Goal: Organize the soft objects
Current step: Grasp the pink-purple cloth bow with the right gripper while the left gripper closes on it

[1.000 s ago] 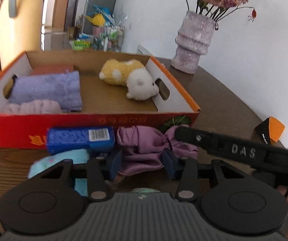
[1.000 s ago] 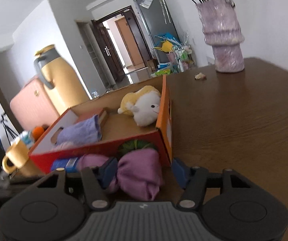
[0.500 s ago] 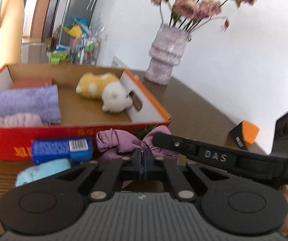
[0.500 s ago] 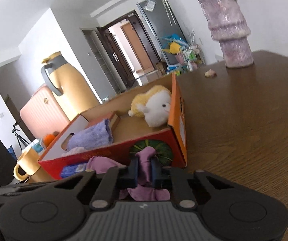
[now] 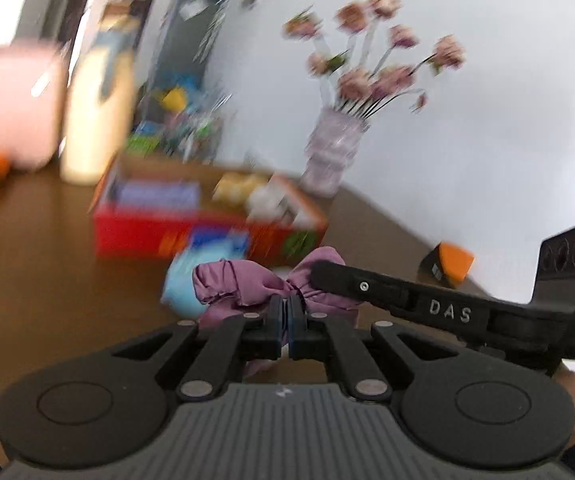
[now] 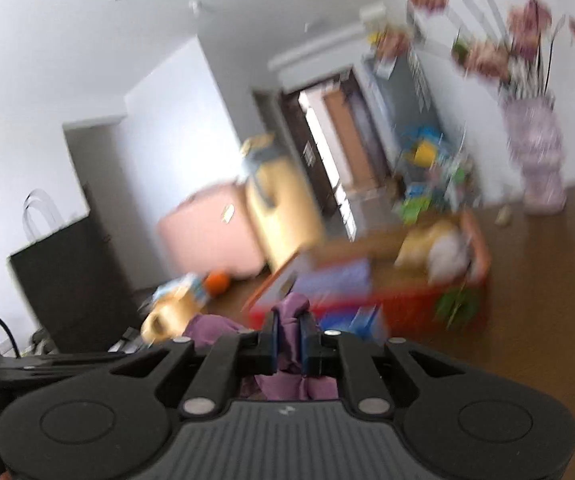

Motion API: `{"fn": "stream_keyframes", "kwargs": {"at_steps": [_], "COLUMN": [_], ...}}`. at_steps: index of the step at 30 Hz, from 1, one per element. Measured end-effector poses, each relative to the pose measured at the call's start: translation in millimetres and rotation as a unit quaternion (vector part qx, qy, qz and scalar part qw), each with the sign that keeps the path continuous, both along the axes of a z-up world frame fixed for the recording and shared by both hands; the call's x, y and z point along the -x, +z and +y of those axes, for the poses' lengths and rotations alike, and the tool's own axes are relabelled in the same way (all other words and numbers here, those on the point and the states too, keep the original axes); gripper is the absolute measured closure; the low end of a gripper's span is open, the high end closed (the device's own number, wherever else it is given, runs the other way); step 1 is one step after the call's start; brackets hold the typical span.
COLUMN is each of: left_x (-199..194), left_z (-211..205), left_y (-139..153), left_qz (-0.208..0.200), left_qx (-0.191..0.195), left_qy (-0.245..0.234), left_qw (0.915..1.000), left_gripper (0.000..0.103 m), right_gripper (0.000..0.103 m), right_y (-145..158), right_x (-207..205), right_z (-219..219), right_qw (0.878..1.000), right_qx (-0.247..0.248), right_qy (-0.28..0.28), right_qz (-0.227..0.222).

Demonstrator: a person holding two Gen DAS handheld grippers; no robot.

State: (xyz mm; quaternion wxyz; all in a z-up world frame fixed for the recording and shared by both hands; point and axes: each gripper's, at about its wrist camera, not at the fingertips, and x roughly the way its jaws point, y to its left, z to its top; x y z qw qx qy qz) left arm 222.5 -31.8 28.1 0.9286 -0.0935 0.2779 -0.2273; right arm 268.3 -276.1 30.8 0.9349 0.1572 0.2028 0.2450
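While both claws pinch crumpled purple satin cloth (image 5: 247,286) between them: left claw (image 5: 289,330) and right claw (image 6: 288,340) each pressed onto own end, cloth off brown wooden table (image 5: 47,280). Step: carrying. Next: forward over red-orange cardboard box (image 5: 207,232) ahead, release together.

Both of my wrist views are bright, lit by even daylight, the strongest source being the blown-out doorway (image 6: 327,148) at the back, and the white wall (image 5: 487,100) reads flat with no hard shadows and only a soft sheen on the brown table (image 5: 47,280). Motion blur smears everything beyond my reach, the vase of flowers (image 5: 339,148), the red box (image 5: 159,232) and the suitcases alike, while my own black bodies and the purple cloth (image 5: 247,284) pinched at my tips stay sharp. Fisheye bending curves the walls, and the corners fall to black vignette
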Motion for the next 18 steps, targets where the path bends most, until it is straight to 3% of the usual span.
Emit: {"fn": "stream_keyframes", "kwargs": {"at_steps": [4, 8, 15, 18], "left_x": [25.7, 46.0, 63.1, 63.2], "left_z": [18.9, 26.9, 26.0, 24.7], "left_y": [-30.1, -34.7, -28.2, -39.2], "left_qz": [0.048, 0.043, 0.016, 0.014], "left_qx": [-0.002, 0.002, 0.014, -0.001], "left_qy": [0.012, 0.004, -0.016, -0.002], "left_qw": [0.9987, 0.9991, 0.9996, 0.9999], "left_gripper": [0.1, 0.1, 0.1, 0.096], "right_gripper": [0.093, 0.093, 0.093, 0.093], "right_y": [-33.5, -57.4, -46.5, -45.3], "right_x": [30.4, 56.2, 90.5, 92.1], "right_z": [31.6, 43.9, 46.1, 45.9], "right_qw": [0.998, 0.996, 0.997, 0.996], "right_qx": [0.028, 0.032, 0.056, 0.065], "right_qy": [0.018, 0.021, 0.0, -0.008], "right_qz": [0.044, 0.081, 0.059, 0.058]}}
